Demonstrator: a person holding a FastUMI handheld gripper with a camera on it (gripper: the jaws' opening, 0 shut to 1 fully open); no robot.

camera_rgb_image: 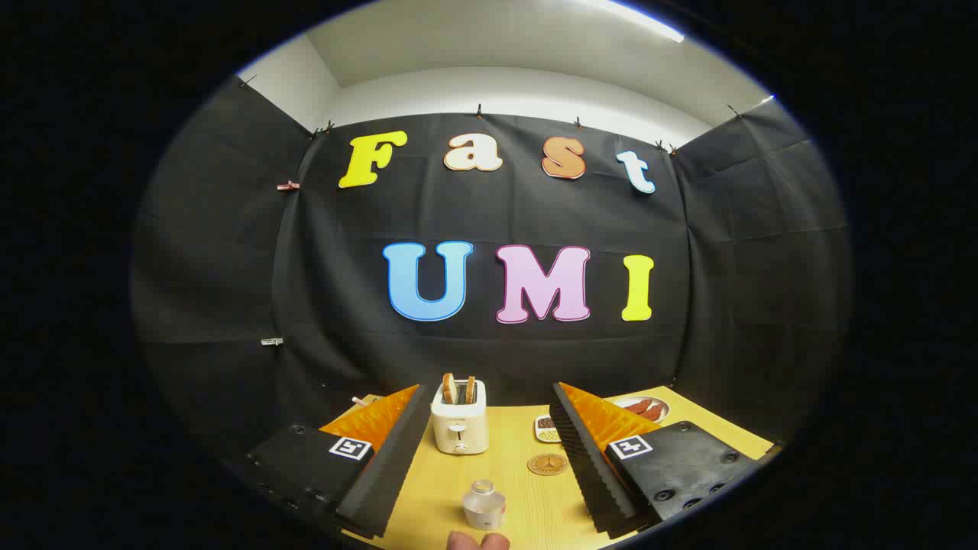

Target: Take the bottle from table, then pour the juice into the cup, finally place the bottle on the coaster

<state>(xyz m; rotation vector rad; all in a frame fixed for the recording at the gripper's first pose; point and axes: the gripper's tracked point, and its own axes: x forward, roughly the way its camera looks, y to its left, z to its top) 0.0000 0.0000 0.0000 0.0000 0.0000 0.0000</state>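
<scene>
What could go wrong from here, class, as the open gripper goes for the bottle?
1. The gripper is open with the clear cup between its fingers; moving forward could tip it.
2. The toaster stands close behind the cup and could be bumped.
3. The coaster is small; the bottle may land off-centre.

Gripper [489, 435] held level above table height, pointing forward toward booth wall. Fingers spread wide apart, nothing between pads, nothing touched. Left finger [386, 466] and right finger [584, 458] angle outward from each other, ridged inner faces turned inward. Square marker tag sits atop each finger base. Fingertips of person's hand [477, 541] peek up low between fingers.
</scene>
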